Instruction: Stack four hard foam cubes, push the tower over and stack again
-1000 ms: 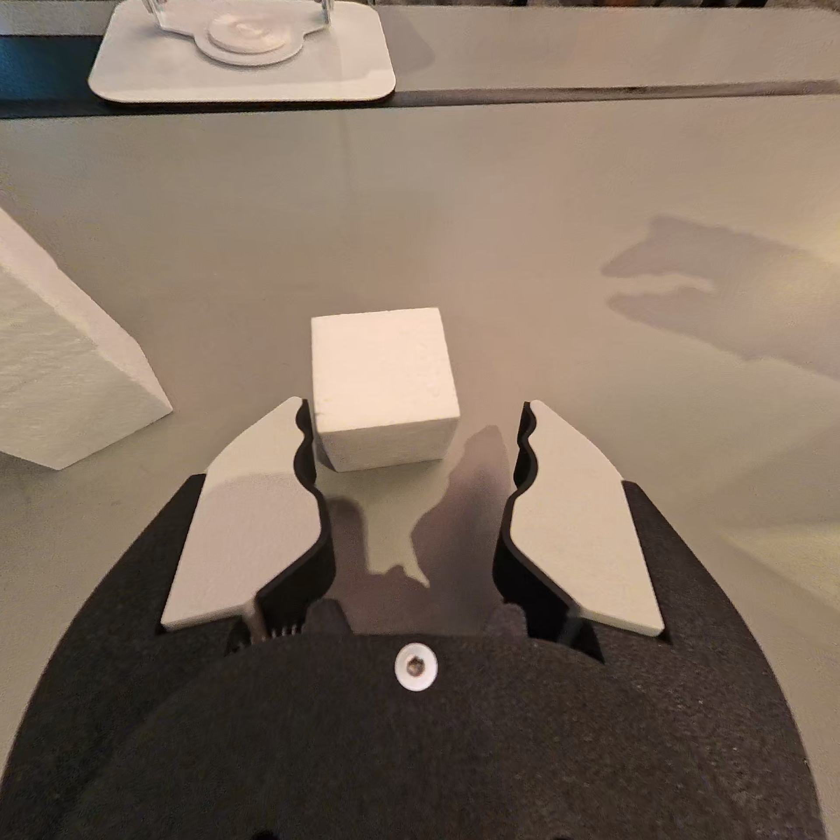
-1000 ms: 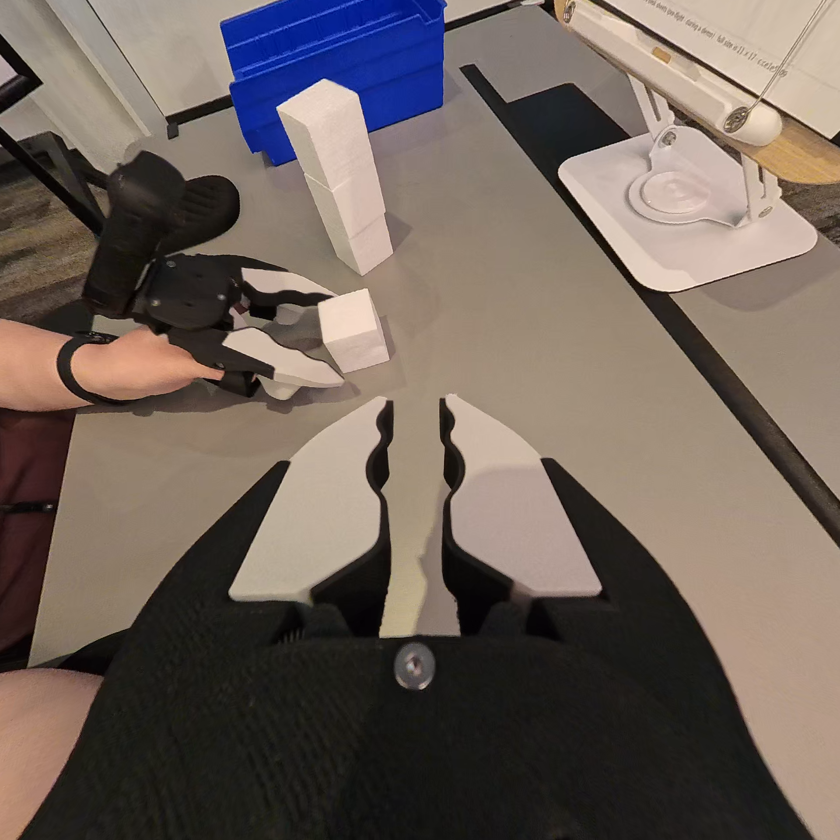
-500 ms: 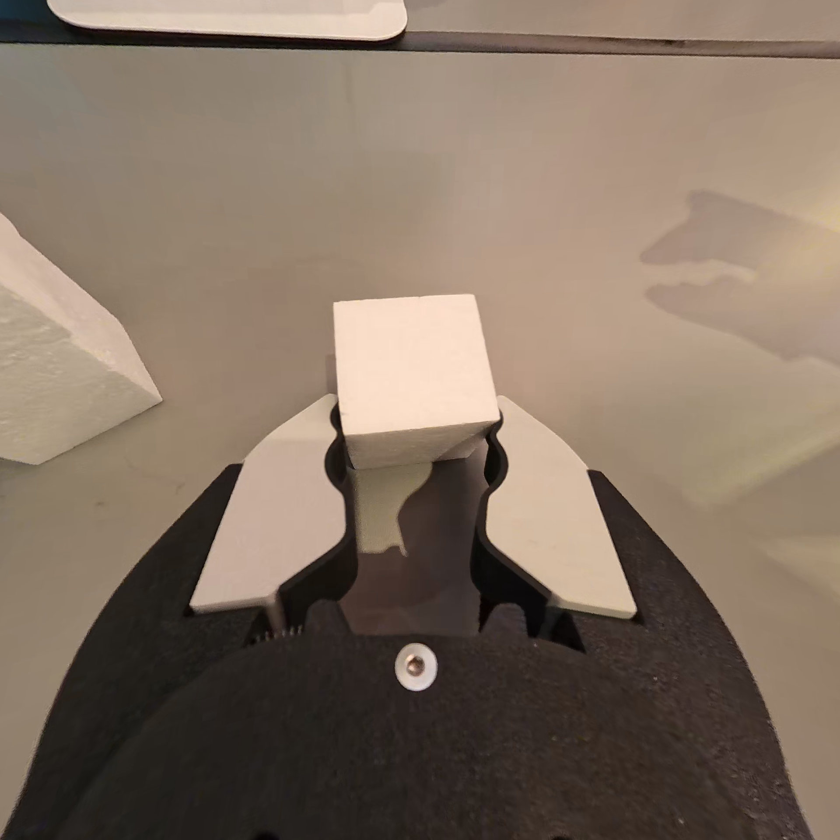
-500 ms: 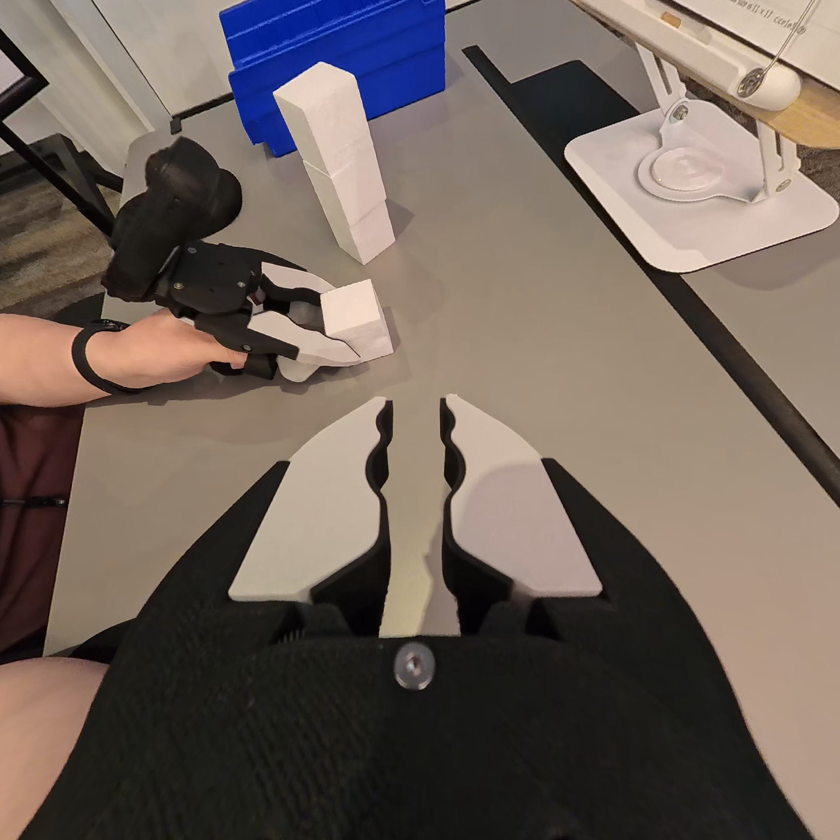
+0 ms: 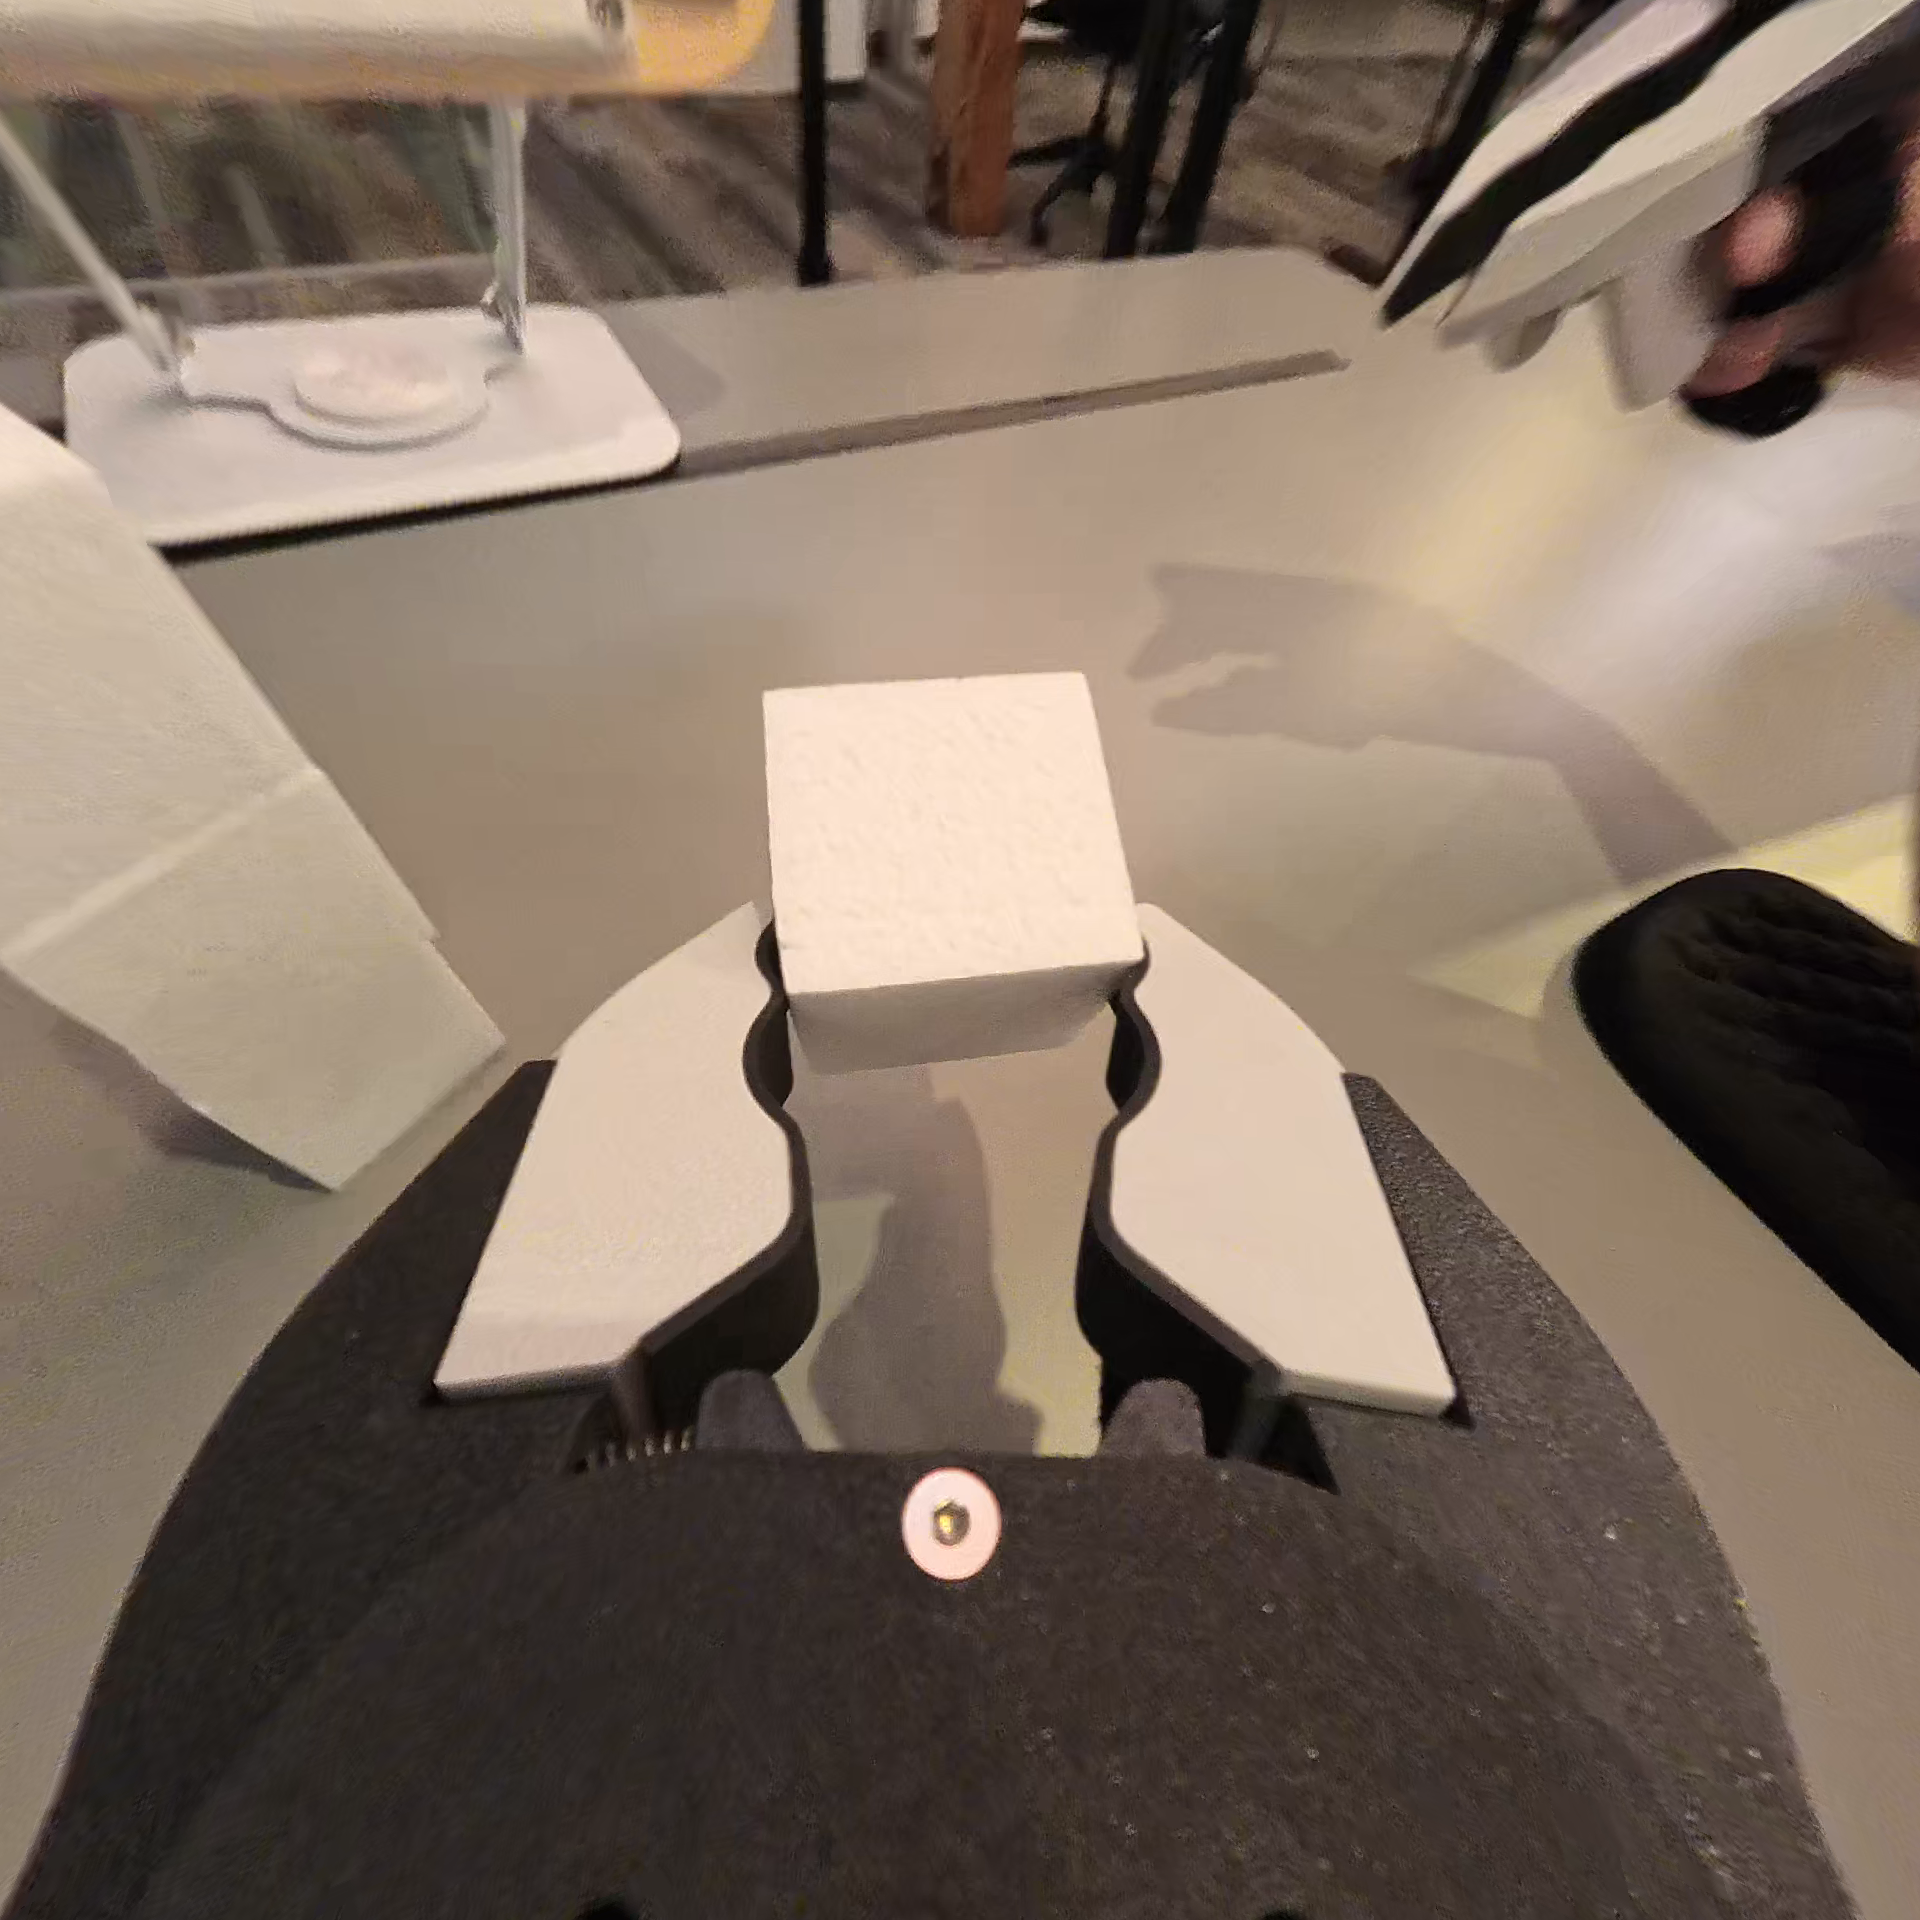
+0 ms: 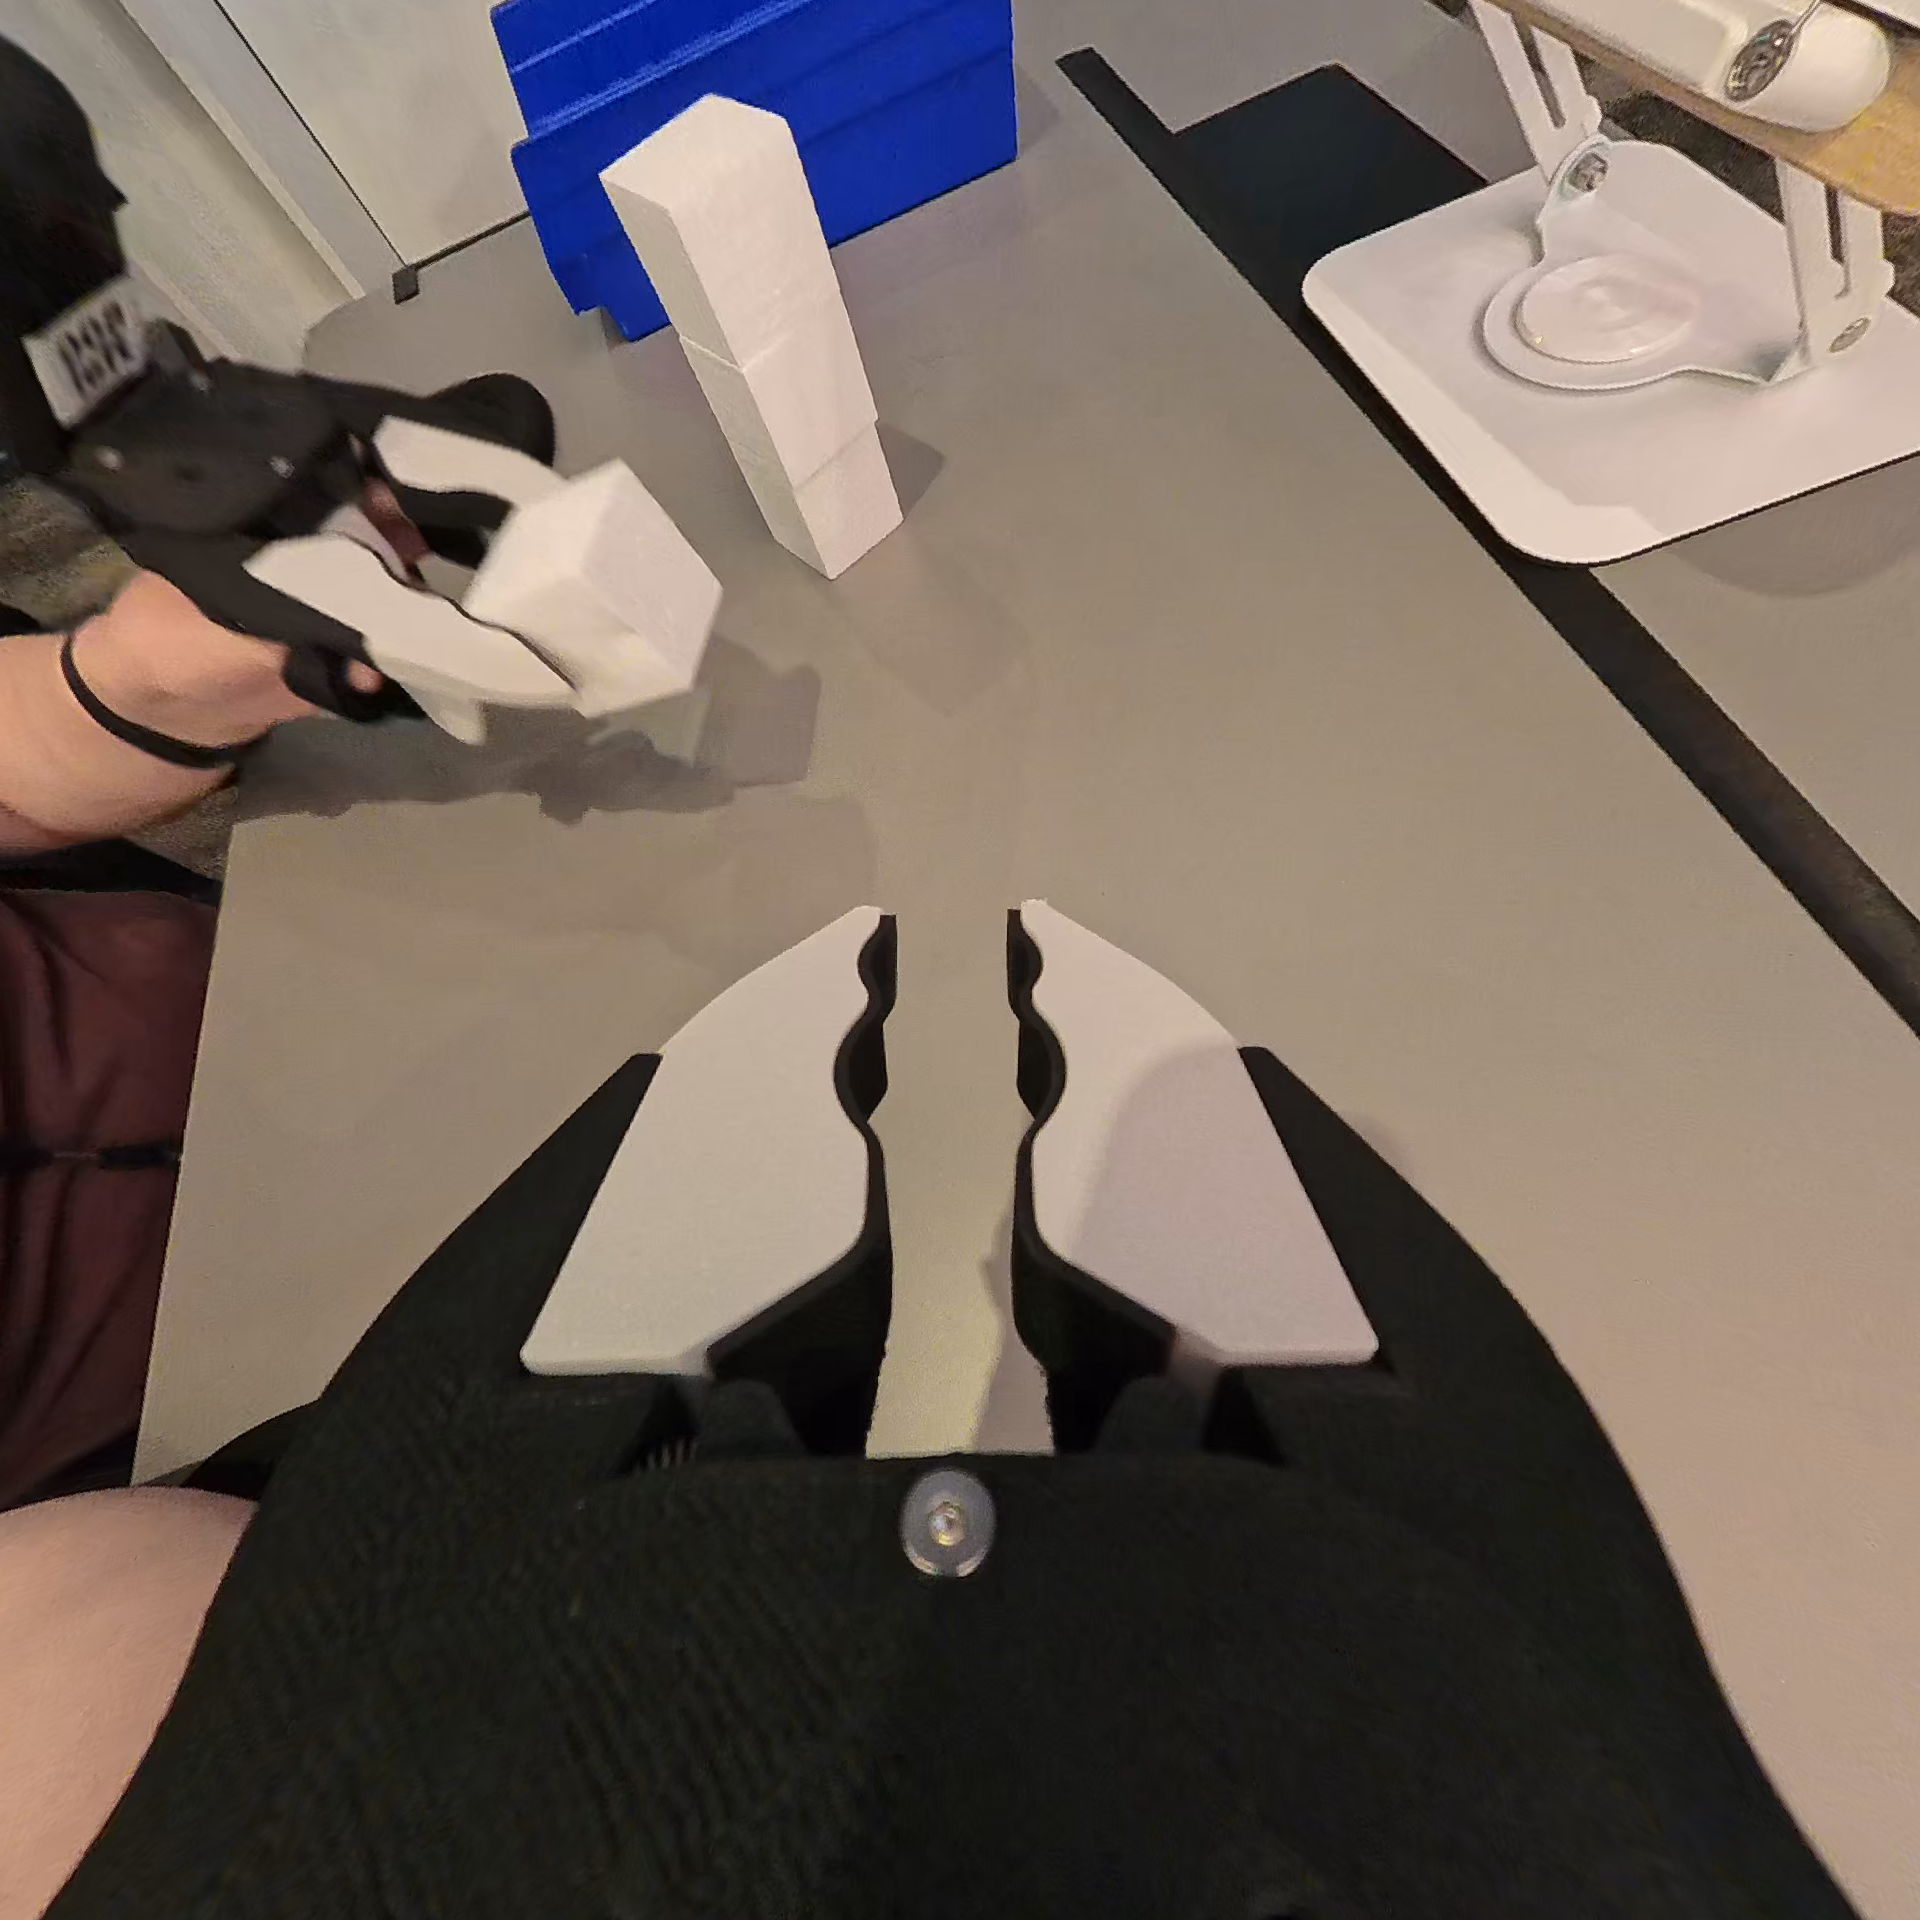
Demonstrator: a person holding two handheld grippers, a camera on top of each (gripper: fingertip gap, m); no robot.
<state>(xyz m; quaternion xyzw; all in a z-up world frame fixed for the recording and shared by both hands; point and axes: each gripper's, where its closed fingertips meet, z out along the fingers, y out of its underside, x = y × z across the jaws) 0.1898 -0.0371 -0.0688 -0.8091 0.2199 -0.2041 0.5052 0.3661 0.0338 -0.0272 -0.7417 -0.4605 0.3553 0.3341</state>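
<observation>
Foam cube (image 5: 940,868) number four sits pinched between the tips of the left claw (image 5: 948,961), lifted clear of the grey worktop (image 6: 1195,790) near its left edge, with a shadow on the surface beneath it in the right wrist view. Judging by its pebbled white surface and sharp corners, it is light and stiff, likely to dent if squeezed hard, and not slippery; the flat opposite side faces, low on the block, are the sensible place to grip, which is where the fingertips press now. Just to the right and farther back stands the tower (image 6: 764,343) of three cubes, upright but with its seams slightly offset, so setting the fourth on top looks to need a square, gentle placement; a nudge could tip something this light. Behind the tower, at the far edge, rests a blue bin (image 6: 769,114). Toward the middle, the right claw (image 6: 951,920) hovers empty above bare surface, its jaws nearly together with only a narrow slit between them. A dark seam runs along the worktop to the right, and beyond it a white stand (image 6: 1621,343) with a flat base plate occupies the far right corner. Chair and table legs on a carpeted floor show blurrily past the far edge in the left wrist view.
</observation>
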